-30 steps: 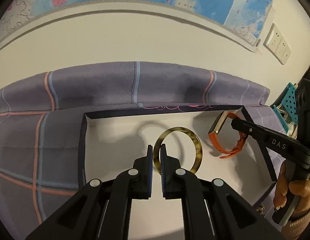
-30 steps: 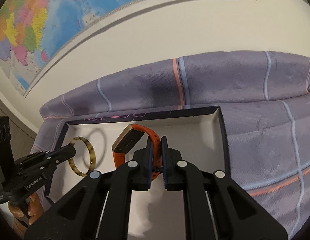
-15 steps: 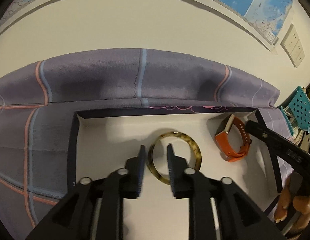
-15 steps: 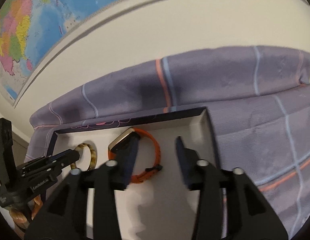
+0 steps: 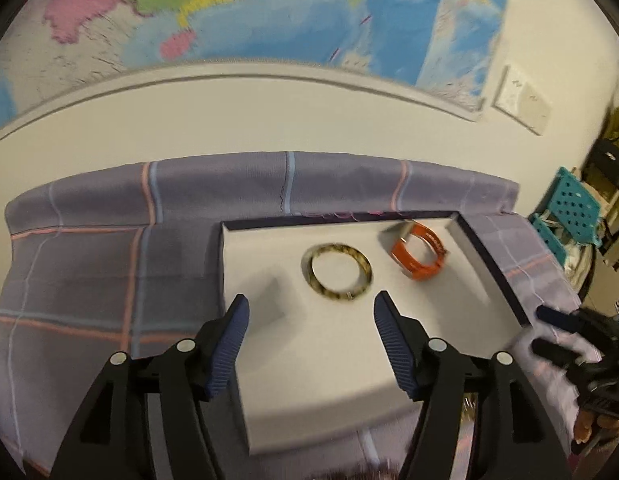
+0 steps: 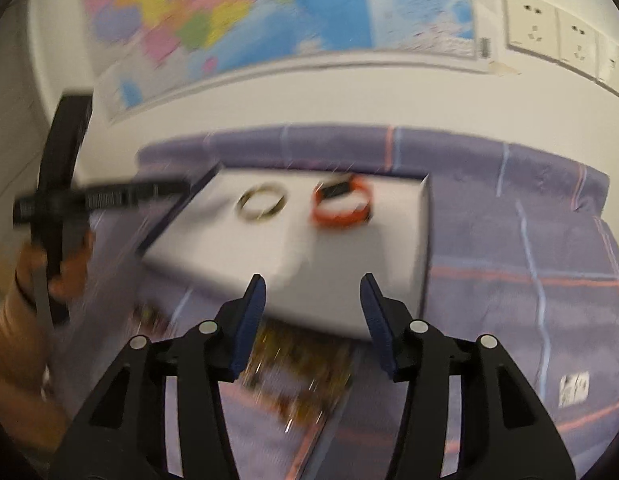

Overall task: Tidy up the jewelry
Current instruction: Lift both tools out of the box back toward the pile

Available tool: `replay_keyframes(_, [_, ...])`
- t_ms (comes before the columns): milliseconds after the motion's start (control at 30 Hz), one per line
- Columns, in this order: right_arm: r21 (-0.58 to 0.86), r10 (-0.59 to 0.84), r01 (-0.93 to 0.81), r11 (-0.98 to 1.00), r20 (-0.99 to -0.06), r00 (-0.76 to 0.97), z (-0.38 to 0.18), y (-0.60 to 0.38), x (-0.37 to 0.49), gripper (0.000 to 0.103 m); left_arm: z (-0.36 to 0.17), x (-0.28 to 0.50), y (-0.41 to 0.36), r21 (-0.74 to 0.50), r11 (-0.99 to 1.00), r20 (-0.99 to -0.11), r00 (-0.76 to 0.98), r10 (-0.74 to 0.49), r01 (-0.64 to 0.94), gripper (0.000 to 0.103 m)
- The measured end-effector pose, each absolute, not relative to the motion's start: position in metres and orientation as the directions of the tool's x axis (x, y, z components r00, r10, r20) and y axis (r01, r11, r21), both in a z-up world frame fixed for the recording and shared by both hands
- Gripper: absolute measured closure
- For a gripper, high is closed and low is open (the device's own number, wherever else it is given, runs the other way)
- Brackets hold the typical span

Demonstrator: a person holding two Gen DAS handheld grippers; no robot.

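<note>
A tortoiseshell bangle (image 5: 337, 278) and an orange watch (image 5: 418, 256) lie side by side in a white tray (image 5: 309, 364) with a dark rim. My left gripper (image 5: 311, 310) hangs over the tray's near part, short of the bangle, its jaws opening with nothing between them. In the right wrist view the bangle (image 6: 262, 203) and watch (image 6: 343, 203) sit at the tray's (image 6: 349, 280) far end. My right gripper (image 6: 312, 290) is pulled back over the tray's near edge, jaws opening and empty. The left gripper (image 6: 177, 191) shows at that view's left, held by a hand (image 6: 37, 268).
The tray rests on a purple plaid cloth (image 5: 89, 272) against a white wall with a map (image 5: 269, 12). A glittery item (image 6: 297, 368) lies on the cloth under the tray's near edge. Teal baskets (image 5: 569, 208) stand at the right; wall sockets (image 6: 549, 28) above.
Both grippers let go, the left of the bangle, the right of the watch, opened wide and drew back and up from the tray. Bangle and watch now lie free.
</note>
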State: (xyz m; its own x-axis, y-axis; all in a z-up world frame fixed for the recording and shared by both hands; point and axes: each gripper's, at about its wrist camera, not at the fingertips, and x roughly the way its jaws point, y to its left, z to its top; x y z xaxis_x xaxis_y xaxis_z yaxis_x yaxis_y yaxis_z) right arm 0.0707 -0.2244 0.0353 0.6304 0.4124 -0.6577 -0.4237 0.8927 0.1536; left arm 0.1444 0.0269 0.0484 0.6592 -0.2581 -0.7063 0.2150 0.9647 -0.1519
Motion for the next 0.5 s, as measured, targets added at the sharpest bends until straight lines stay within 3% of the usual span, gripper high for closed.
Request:
replay_keyframes(200, [0.138,0.428,-0.483,0.865,-0.704,0.566,0.007,-0.207,0.033,0.066,0.042,0.095,0.029,-0.116,0.964,-0.7,0.669,-0.251,0.24,0.039])
replay_keyframes(500, [0.028,0.358,-0.507,0.861,-0.741,0.567,-0.01,-0.182,0.032,0.068,0.017,0.058,0.041,-0.166,0.956,-0.723,0.629,-0.285,0.243,0.039])
